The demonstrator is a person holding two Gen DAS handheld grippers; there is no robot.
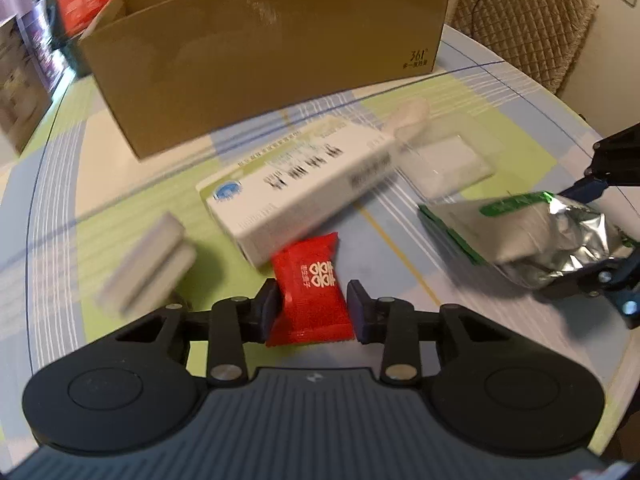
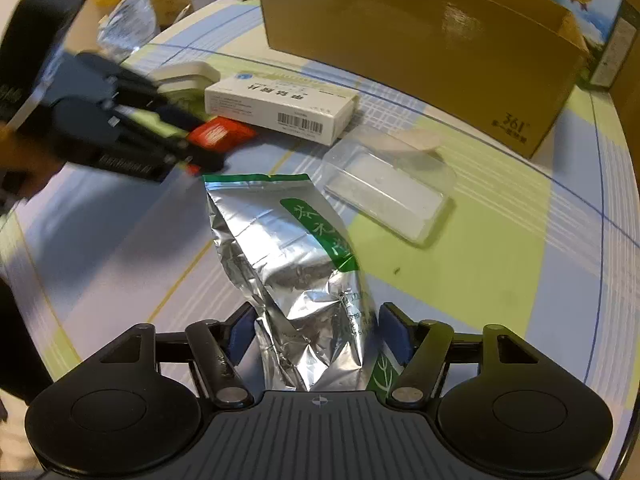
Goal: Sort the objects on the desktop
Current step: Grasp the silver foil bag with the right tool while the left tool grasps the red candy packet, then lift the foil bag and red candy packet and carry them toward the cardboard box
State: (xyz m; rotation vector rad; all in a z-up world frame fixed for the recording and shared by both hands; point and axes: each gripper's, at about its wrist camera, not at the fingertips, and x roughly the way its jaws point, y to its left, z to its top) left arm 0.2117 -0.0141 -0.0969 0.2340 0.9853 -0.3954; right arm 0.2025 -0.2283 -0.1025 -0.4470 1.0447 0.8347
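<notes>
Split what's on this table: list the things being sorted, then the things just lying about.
Being sorted: red candy packet between left gripper fingers; silver foil pouch between right gripper fingers; white medicine box; clear plastic case; cardboard box.

Lying about: quilted chair; stacked cartons.

Right gripper [image 2: 316, 334] closed on a crumpled silver foil pouch [image 2: 296, 256] with green print, lying on the checked bench [image 2: 500, 264]. Beyond it: a clear plastic case [image 2: 390, 190], a white medicine box [image 2: 280, 106], and a cardboard box [image 2: 420, 48]. At left, the blurred left gripper [image 2: 200, 148] holds a red packet [image 2: 220, 134].
</notes>
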